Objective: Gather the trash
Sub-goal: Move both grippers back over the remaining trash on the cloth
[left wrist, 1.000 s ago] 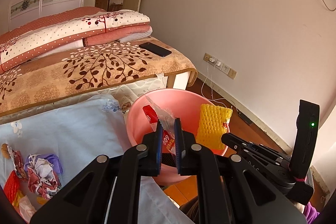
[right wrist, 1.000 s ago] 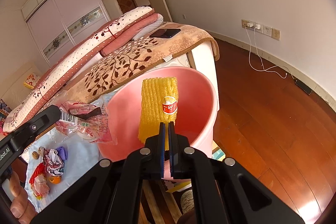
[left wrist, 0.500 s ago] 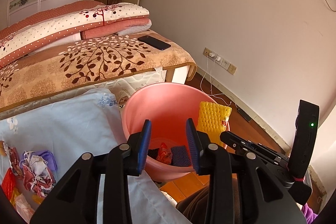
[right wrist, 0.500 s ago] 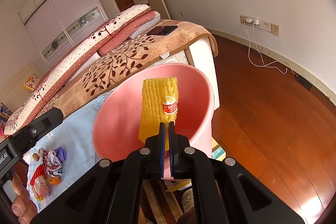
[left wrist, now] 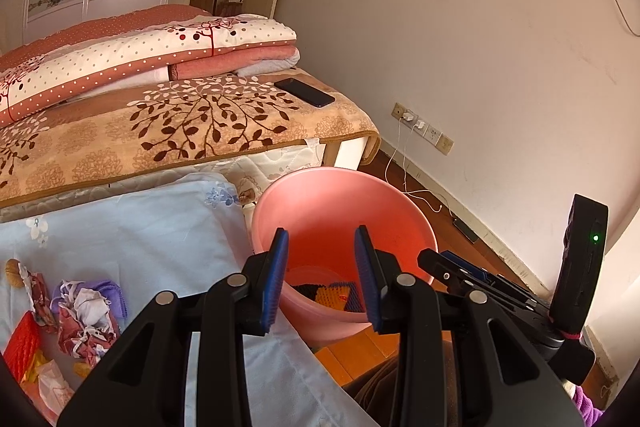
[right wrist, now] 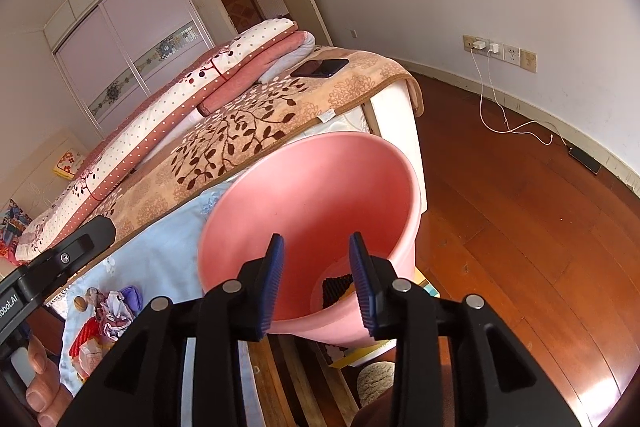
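In the left wrist view, the left gripper (left wrist: 322, 279) hangs over the pink bucket (left wrist: 280, 211), its jaws partly apart with nothing between them. Yellow and dark scraps (left wrist: 334, 297) lie at the bucket's bottom. A heap of crumpled trash (left wrist: 60, 323) sits on the light blue sheet (left wrist: 140, 227), well apart from the bucket.

In the right wrist view, the right gripper (right wrist: 316, 281) also stands above the bucket (right wrist: 280, 195); its jaws have just been opening and hold nothing. A phone (right wrist: 320, 67) rests on the bed blanket (right wrist: 248, 131).
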Demonstrator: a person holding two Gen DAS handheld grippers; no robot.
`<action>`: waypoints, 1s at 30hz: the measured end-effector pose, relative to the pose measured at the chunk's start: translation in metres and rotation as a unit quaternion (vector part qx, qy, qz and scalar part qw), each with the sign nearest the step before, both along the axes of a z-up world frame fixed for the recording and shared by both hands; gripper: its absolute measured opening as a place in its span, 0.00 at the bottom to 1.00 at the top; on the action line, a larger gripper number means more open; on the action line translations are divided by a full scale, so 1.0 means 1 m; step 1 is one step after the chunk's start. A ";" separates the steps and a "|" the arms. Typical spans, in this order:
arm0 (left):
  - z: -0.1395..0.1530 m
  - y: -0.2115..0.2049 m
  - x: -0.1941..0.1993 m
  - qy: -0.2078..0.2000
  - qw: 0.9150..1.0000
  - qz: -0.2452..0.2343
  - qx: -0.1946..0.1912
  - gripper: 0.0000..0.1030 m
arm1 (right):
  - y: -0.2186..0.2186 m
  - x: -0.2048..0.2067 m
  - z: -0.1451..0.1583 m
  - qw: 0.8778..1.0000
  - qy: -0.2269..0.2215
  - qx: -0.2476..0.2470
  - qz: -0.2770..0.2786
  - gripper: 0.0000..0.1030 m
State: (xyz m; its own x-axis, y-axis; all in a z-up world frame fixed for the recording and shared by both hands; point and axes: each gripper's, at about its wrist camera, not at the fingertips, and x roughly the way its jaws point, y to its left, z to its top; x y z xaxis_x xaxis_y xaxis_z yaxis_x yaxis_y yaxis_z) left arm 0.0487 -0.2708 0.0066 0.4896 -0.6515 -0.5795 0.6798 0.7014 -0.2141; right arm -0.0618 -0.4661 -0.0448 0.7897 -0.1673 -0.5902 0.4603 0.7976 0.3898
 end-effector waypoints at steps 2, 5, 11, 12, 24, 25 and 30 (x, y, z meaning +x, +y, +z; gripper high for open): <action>0.001 0.007 -0.001 0.000 1.000 0.007 -0.003 0.33 | 0.005 -0.001 0.005 1.000 -0.006 -0.004 0.006 0.37; 0.003 0.017 -0.004 -0.002 1.000 0.016 -0.003 0.33 | 0.016 -0.001 0.011 1.000 -0.015 -0.010 0.021 0.41; 0.003 0.048 -0.006 0.001 0.999 0.046 -0.004 0.33 | 0.049 0.004 0.020 0.997 -0.026 -0.029 0.062 0.45; 0.003 0.053 -0.006 0.001 0.999 0.052 -0.002 0.33 | 0.054 0.005 0.021 0.997 -0.026 -0.032 0.069 0.45; 0.001 0.142 -0.008 -0.015 0.992 0.120 0.020 0.33 | 0.115 0.024 0.021 0.989 -0.009 -0.043 0.140 0.48; 0.000 0.152 -0.008 -0.014 0.992 0.126 0.022 0.33 | 0.119 0.025 0.020 0.988 -0.008 -0.042 0.147 0.49; -0.010 0.204 -0.009 -0.009 0.985 0.166 0.040 0.33 | 0.148 0.033 0.018 0.981 -0.005 -0.039 0.189 0.50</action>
State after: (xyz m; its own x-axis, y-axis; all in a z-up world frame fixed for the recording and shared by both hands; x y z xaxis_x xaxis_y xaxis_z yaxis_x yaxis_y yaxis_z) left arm 0.0395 -0.0671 -0.0030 0.6787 -0.4067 -0.6116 0.4129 0.8999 -0.1402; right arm -0.0291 -0.3183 -0.0269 0.8095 0.0937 -0.5796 0.1227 0.9384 0.3230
